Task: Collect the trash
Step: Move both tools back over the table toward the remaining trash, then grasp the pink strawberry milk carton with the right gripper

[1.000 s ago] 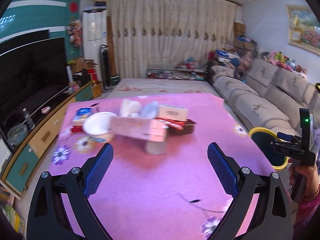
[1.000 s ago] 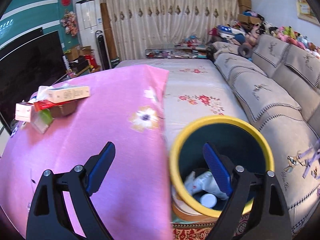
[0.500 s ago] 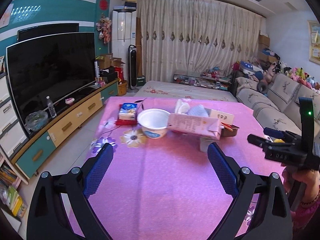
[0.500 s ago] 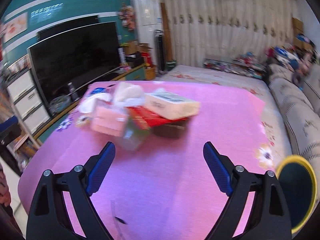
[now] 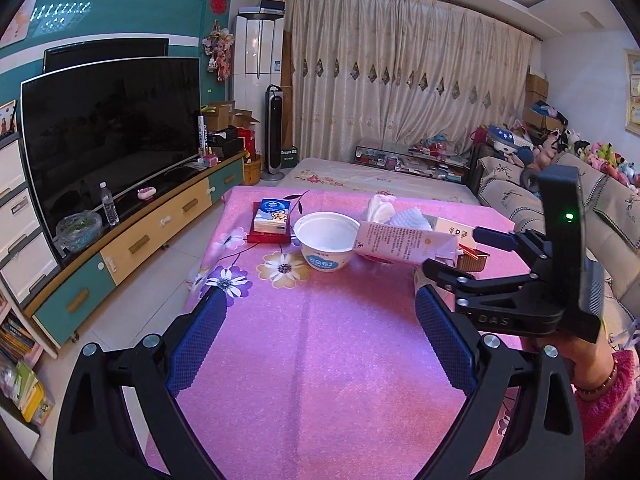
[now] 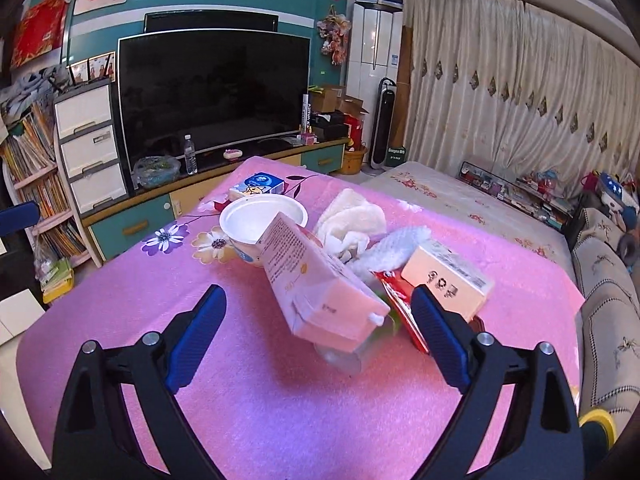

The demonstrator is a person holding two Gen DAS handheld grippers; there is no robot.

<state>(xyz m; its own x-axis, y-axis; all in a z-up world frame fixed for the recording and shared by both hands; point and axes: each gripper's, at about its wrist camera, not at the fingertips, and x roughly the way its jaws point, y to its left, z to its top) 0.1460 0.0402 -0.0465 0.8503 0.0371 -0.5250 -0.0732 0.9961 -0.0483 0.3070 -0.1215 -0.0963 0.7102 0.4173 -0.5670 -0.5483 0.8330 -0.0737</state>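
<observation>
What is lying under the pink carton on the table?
Under the pink carton a clear plastic container with something green shows. The carton leans on it; the rest is covered, so I cannot identify it.

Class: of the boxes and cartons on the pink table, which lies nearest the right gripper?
The pink milk carton, tipped between the right gripper fingers; the beige box and blue tissue pack lie farther.

A pale pink carton (image 6: 316, 280) lies tilted on top of a heap of trash on the pink worktop (image 6: 248, 392), its capped end raised over a clear bottle (image 6: 344, 356). Behind it stands an empty white paper bowl (image 6: 262, 222). Beside it are crumpled white tissues (image 6: 352, 224), a red wrapper (image 6: 400, 300) and a small cream box (image 6: 444, 276).
</observation>
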